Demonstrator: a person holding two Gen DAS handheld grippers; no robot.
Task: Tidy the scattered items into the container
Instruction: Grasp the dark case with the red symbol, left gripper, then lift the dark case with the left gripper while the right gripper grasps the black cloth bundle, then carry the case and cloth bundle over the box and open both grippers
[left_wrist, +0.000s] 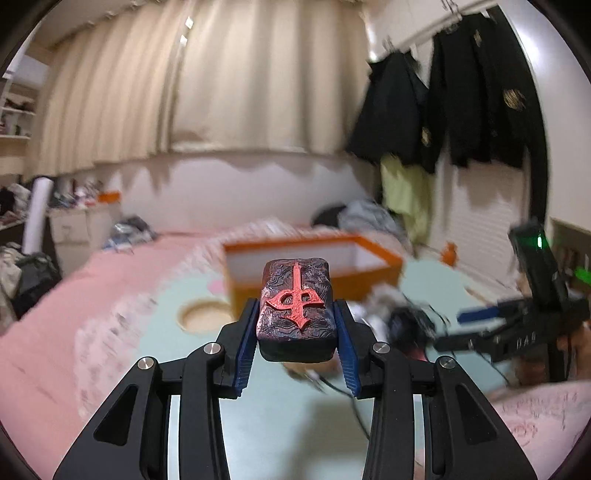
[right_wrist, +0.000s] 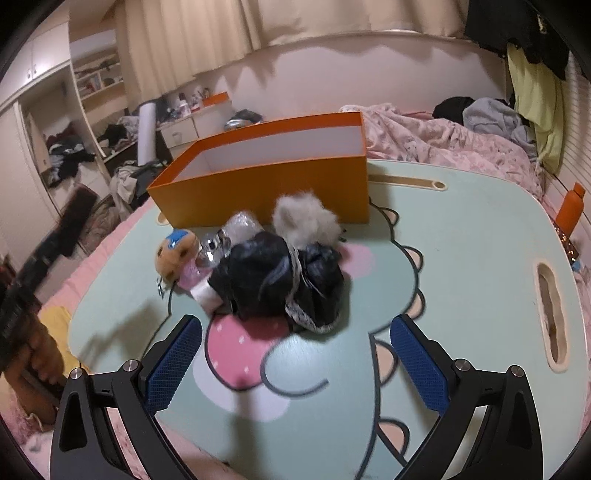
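My left gripper (left_wrist: 297, 328) is shut on a dark mahjong-style block (left_wrist: 297, 308) with a red carved sign, held in the air above the pale green lap table (left_wrist: 258, 413). Beyond it stands the open orange box (left_wrist: 317, 266), blurred. In the right wrist view the orange box (right_wrist: 266, 184) sits at the table's far side with a heap in front of it: black lacy cloth (right_wrist: 280, 280), a grey fur ball (right_wrist: 306, 218), a small plush toy (right_wrist: 173, 254) and a clear bottle (right_wrist: 214, 247). My right gripper (right_wrist: 295, 354) hangs open just short of the heap, nothing between its pads.
The lap table (right_wrist: 461, 266) lies on a pink bedspread (right_wrist: 443, 147) with clothes piled at the far right. An orange bottle (right_wrist: 570, 210) stands by the right edge. Dark clothes (left_wrist: 461, 103) hang on the wall. A person's hand (right_wrist: 37, 354) shows at the left.
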